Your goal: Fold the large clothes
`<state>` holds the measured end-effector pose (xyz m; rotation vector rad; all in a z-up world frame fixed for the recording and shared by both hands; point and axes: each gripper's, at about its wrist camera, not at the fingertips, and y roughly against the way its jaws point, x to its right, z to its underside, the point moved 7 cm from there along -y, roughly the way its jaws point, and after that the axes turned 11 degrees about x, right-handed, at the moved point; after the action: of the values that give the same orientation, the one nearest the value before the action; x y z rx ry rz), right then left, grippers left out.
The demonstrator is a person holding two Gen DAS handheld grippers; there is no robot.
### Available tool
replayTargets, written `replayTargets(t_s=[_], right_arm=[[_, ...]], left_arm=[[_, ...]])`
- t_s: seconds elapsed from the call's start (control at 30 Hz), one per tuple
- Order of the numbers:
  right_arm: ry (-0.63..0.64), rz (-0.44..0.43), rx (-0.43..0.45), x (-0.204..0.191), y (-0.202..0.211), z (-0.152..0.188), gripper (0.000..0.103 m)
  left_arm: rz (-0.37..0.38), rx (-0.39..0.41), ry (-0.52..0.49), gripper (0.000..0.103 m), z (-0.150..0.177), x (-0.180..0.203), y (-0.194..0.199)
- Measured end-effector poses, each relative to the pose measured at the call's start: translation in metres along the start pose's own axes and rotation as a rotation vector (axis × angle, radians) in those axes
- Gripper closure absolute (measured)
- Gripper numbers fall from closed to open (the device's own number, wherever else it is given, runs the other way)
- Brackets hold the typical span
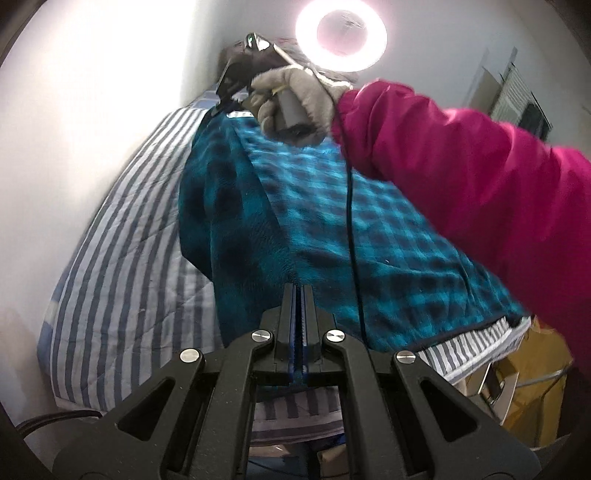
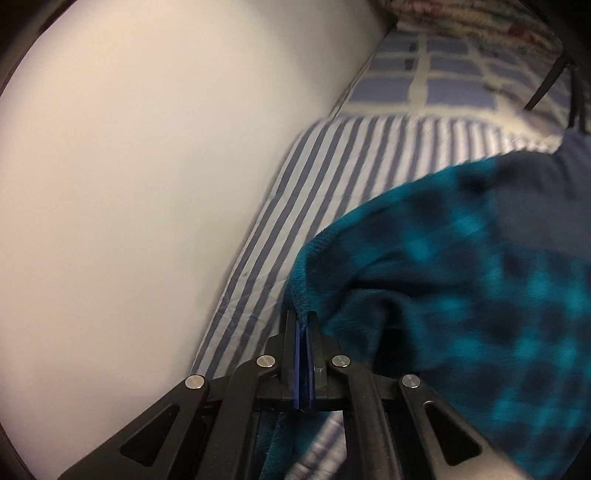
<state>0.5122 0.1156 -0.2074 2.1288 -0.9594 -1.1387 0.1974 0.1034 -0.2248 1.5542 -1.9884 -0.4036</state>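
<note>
we see a white wall (image 2: pixel 129 184) running along the far edge of the bed (image 1: pixel 122 266), which wears a blue-and-white striped cover. in the right wrist view a checked pillow (image 2: pixel 443 74) lies at the head end of the bed, touching the striped cover.

across the bed hangs the teal and dark blue plaid fleece garment (image 1: pixel 369 229), lifted off the cover and stretched between our two grippers; part of it drapes down toward the striped cover in a dark fold on the wall side, and its lower hem lies near the bed's near edge.

a magenta sleeve (image 1: pixel 480 184) crosses the right side of the left wrist view, ending in a grey gloved right hand (image 1: pixel 291 99) that holds the right gripper (image 1: pixel 225 88) at the garment's far corner. a black cable (image 1: pixel 352 240) hangs from that hand down across the fleece. above it glows a ring light (image 1: pixel 341 35).

our left gripper (image 1: pixel 298 291) has its jaws clenched together on the near edge of the fleece. in its own view the right gripper (image 2: pixel 302 317) also has jaws pressed together, grasping a fuzzy teal edge of the garment just above the striped cover.
</note>
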Motion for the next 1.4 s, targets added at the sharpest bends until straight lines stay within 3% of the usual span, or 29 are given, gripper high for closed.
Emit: replayTargets(t_s=[0.13, 0.3, 0.5, 0.53, 0.57, 0.6, 0.67, 0.8, 0.9, 1.07, 1.17, 1.27, 1.4], right_arm=[[-0.009, -0.013, 0.074, 0.030, 0.065, -0.008, 0.103], [-0.076, 0.023, 0.103, 0.097, 0.111, 0.017, 0.103], [-0.163, 0.069, 0.052, 0.165, 0.098, 0.062, 0.101], [-0.154, 0.093, 0.036, 0.169, 0.095, 0.068, 0.097], [-0.140, 0.118, 0.020, 0.172, 0.092, 0.072, 0.094], [-0.126, 0.134, 0.011, 0.174, 0.096, 0.079, 0.092], [-0.067, 0.170, 0.010, 0.170, 0.104, 0.080, 0.076], [0.061, 0.199, 0.055, 0.151, 0.133, 0.069, 0.069], [0.129, 0.143, 0.075, 0.125, 0.145, 0.051, 0.067], [0.215, 0.109, 0.076, 0.085, 0.132, 0.036, 0.060], [0.231, 0.113, 0.059, 0.071, 0.103, 0.032, 0.052], [0.208, 0.120, 0.055, 0.066, 0.087, 0.028, 0.050], [0.165, 0.143, 0.037, 0.069, 0.060, 0.020, 0.050]], left_arm=[[0.022, -0.022, -0.075, 0.103, 0.006, 0.023, -0.007], [0.037, -0.081, -0.136, 0.103, 0.023, 0.041, -0.017], [0.052, -0.132, -0.145, 0.103, 0.036, 0.052, -0.023], [0.057, -0.136, -0.141, 0.101, 0.038, 0.055, -0.024], [0.065, -0.146, -0.125, 0.092, 0.038, 0.054, -0.021], [0.069, -0.147, -0.103, 0.076, 0.038, 0.052, -0.019], [0.075, -0.107, -0.024, 0.061, 0.032, 0.040, -0.005], [-0.021, -0.049, 0.155, 0.061, 0.028, -0.014, 0.015], [-0.062, -0.094, 0.363, 0.061, 0.044, -0.053, 0.006], [-0.078, -0.159, 0.393, 0.061, 0.057, -0.057, -0.018], [-0.098, -0.185, 0.394, 0.061, 0.063, -0.059, -0.033], [-0.115, -0.208, 0.434, 0.061, 0.074, -0.066, -0.049], [-0.074, -0.213, 0.532, 0.062, 0.088, -0.074, -0.061]])
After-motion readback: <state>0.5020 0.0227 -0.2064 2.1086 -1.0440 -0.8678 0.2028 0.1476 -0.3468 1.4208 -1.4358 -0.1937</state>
